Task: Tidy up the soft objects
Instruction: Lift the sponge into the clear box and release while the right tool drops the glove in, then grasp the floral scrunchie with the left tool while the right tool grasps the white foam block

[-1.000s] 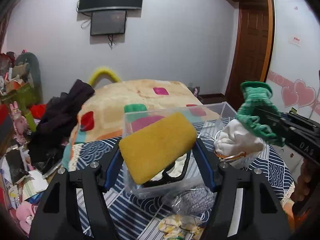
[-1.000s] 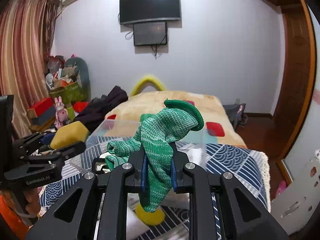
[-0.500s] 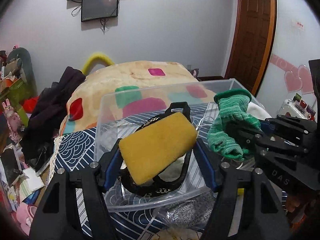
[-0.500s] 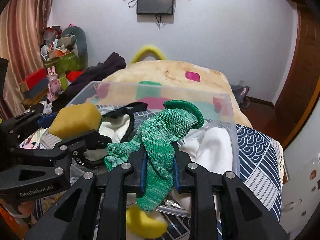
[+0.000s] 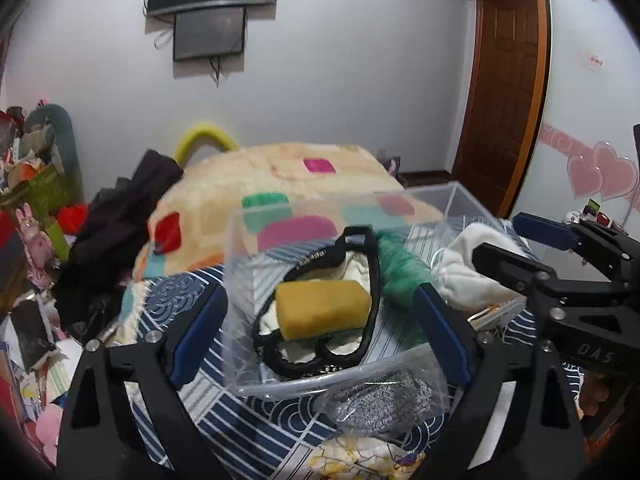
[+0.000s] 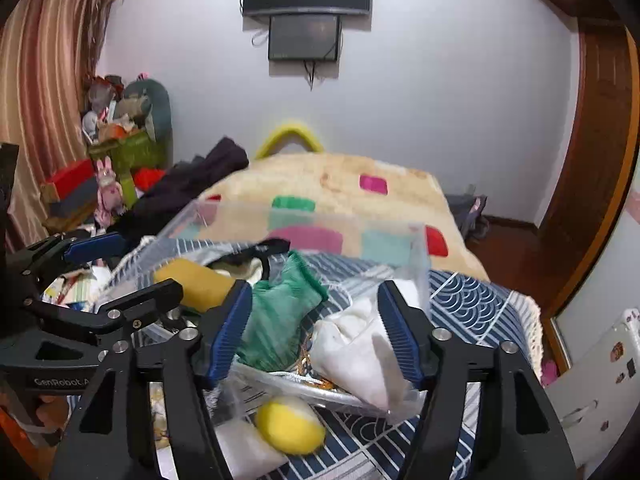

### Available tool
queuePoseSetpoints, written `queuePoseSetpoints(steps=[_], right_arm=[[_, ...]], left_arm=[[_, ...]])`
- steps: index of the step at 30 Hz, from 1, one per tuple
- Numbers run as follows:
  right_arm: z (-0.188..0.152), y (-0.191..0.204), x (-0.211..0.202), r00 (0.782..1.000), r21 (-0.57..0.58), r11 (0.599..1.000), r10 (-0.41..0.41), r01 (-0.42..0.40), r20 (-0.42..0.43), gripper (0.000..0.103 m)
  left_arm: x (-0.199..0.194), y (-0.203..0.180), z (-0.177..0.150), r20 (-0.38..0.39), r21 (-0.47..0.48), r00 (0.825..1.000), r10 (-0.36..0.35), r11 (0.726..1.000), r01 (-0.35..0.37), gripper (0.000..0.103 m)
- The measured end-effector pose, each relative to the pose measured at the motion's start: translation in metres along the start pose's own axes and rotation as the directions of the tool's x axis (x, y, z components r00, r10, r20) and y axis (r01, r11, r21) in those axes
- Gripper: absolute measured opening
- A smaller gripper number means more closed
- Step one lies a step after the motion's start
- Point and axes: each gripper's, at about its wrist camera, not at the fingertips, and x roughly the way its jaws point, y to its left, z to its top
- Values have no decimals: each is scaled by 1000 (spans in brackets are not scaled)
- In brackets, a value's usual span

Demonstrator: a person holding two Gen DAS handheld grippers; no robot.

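A clear plastic bin (image 5: 240, 264) stands on the bed. In it lie a yellow sponge (image 5: 324, 314), a black strap (image 5: 368, 280), a green knitted sock (image 5: 400, 276) and white cloth (image 5: 464, 264). My left gripper (image 5: 320, 336) is open and empty just in front of the bin, above the sponge. My right gripper (image 6: 316, 332) is open and empty over the bin's right part, with the green sock (image 6: 280, 320) and white cloth (image 6: 356, 344) below it. The sponge (image 6: 192, 280) shows at its left.
A grey scrubber in a plastic bag (image 5: 384, 400) lies in front of the bin. A yellow ball (image 6: 290, 424) lies on the striped blanket (image 6: 472, 304). Dark clothes (image 5: 120, 220) are piled at the left. Clutter stands by the left wall.
Both grippers opened. The sponge dropped from my left gripper into the bin, and the green sock dropped from my right gripper into the bin beside it.
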Motion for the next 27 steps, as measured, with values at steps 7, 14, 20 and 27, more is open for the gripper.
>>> queuePoseSetpoints(steps=[7,14,20,27], right_arm=[[-5,18,-29,998,-30,999,14,-12,66,81],[-29,42,-28,998,-48,997,61,-60,20,83],[-59,55,-15,997,-114,993,35,-43,-69,83],[-77,21,-34,997,-66,997,-33,28,-75,92]], left_arm=[[-38,5,-2,65,-8,998,19,1000,-18,102],[-51,11,-34,31,5,999,26,1000,-26,102],[-43,18,-71,-51,-2,998,36,999,-36,102],[-33,20,-105,-138,-8,989,44,999,-45,102]])
